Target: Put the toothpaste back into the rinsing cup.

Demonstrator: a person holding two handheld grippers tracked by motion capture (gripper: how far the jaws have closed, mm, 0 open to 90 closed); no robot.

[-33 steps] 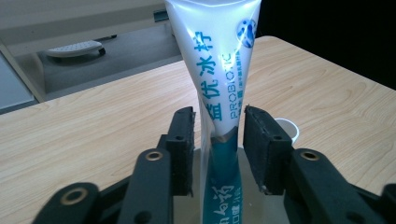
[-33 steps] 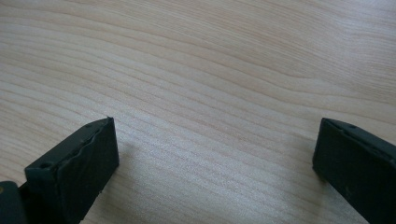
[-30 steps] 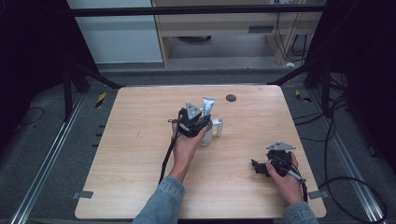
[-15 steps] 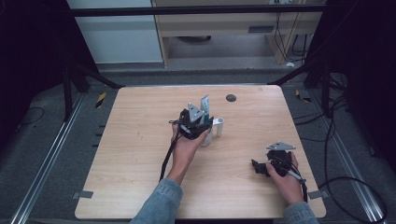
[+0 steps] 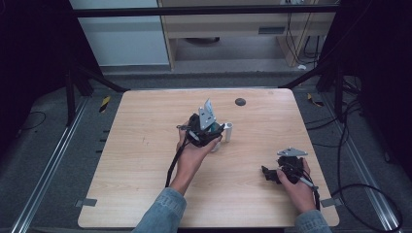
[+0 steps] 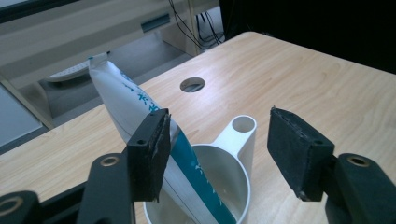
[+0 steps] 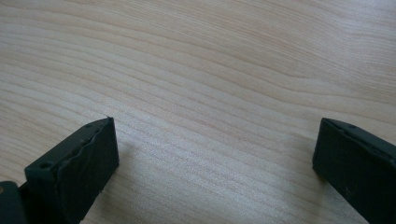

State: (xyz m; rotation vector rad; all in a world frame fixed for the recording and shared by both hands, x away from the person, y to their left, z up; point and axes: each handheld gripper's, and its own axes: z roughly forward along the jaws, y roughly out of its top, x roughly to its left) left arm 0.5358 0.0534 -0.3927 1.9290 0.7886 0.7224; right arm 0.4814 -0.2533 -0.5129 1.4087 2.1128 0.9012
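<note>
Left tool spread, just opening, around tube leaning in white cup mid-tabletop, likely dropped there to stand; right tool spread, idle, near right, low over bare wood.

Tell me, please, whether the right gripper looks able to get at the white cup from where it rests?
Probably yes: the right gripper is open with bare table between it and the white cup, though the left gripper hangs open right over it, beside the toothpaste tube standing inside.
</note>
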